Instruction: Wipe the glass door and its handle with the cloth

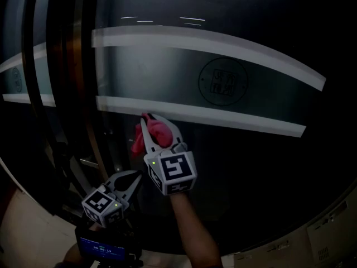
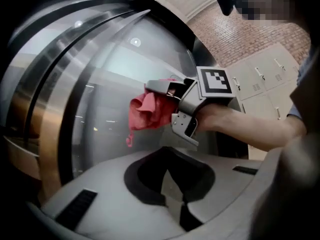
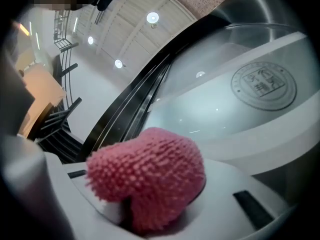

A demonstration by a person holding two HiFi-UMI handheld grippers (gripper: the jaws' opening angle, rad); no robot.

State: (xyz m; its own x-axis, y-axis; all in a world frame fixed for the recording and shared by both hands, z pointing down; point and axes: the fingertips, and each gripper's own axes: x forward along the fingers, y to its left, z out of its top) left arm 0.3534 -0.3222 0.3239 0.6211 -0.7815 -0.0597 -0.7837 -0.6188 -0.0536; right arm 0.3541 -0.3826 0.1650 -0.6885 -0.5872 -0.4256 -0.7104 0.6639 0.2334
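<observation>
The glass door (image 1: pixel 251 155) is dark, with two frosted bands (image 1: pixel 223 116) and a round emblem (image 1: pixel 223 82). My right gripper (image 1: pixel 149 119) is shut on a pink nubbly cloth (image 1: pixel 153 133) and holds it against the glass just under the lower band. In the right gripper view the cloth (image 3: pixel 150 176) bulges between the jaws and hides the fingertips. In the left gripper view the cloth (image 2: pixel 147 111) hangs from that gripper against the pane. My left gripper (image 1: pixel 133 177) hangs lower left, shut on nothing, off the glass. I cannot make out the handle.
Dark vertical door frames (image 1: pixel 83 88) run down the left of the pane. Pale lockers (image 1: pixel 329 233) stand at the lower right; the lockers (image 2: pixel 260 79) also show beside a brick wall. A small device with a blue screen (image 1: pixel 103 247) sits at the bottom edge.
</observation>
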